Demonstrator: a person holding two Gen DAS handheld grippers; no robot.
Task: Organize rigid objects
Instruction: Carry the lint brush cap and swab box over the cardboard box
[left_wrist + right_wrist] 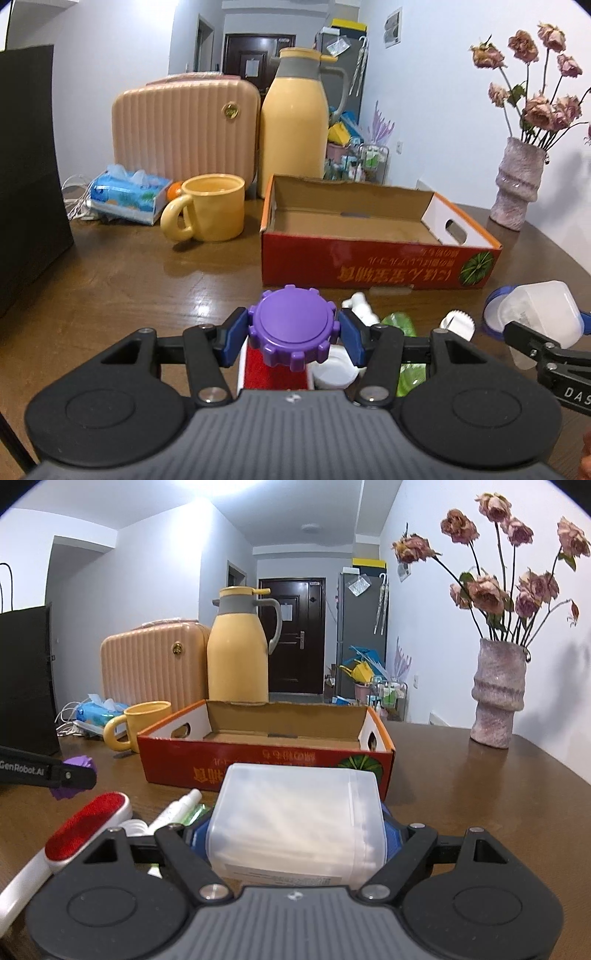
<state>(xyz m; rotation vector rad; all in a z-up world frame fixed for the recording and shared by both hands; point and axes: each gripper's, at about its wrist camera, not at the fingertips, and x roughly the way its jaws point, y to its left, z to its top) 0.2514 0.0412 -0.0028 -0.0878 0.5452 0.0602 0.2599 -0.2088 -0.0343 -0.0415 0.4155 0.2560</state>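
So my left gripper [293, 328] is pinching a purple knob [293, 328] right between its pads, lifted just above the clutter on the surface [147, 288]. It's hard plastic, light, and the notched rim gives the pads something to bite, so I doubt it slips. My right gripper [295, 834] is clamped on a cloudy plastic tub [295, 812], jaws wide on its flanks. It looks light and a bit slick, so holding low on the sides seems safest. The cardboard box [266, 753] sits straight ahead of both. The right view shows the red lint brush [85, 823] full length; the left view hides most of it, but shows a white cap [458, 323] and green bottle [400, 321].
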